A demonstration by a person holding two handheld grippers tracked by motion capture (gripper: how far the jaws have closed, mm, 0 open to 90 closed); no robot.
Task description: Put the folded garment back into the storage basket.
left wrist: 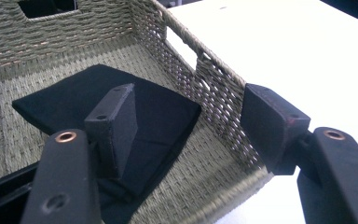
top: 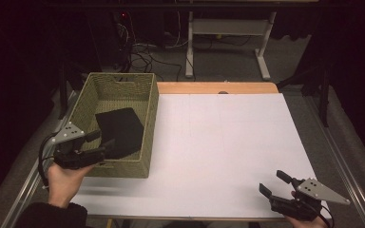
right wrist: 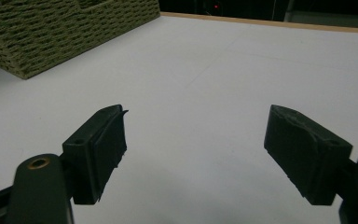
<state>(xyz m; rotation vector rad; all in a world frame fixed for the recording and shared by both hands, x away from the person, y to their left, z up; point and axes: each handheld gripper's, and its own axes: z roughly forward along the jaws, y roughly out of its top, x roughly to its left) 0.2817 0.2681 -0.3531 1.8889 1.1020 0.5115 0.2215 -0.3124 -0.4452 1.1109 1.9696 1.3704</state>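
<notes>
Black folded cloth is lying flat inside the woven basket at the worktop's left; the left claw is straddling the basket's near wall, spread wide, while the right claw is hovering spread over the bare worktop

Olive woven basket, black cloth, white table
</notes>
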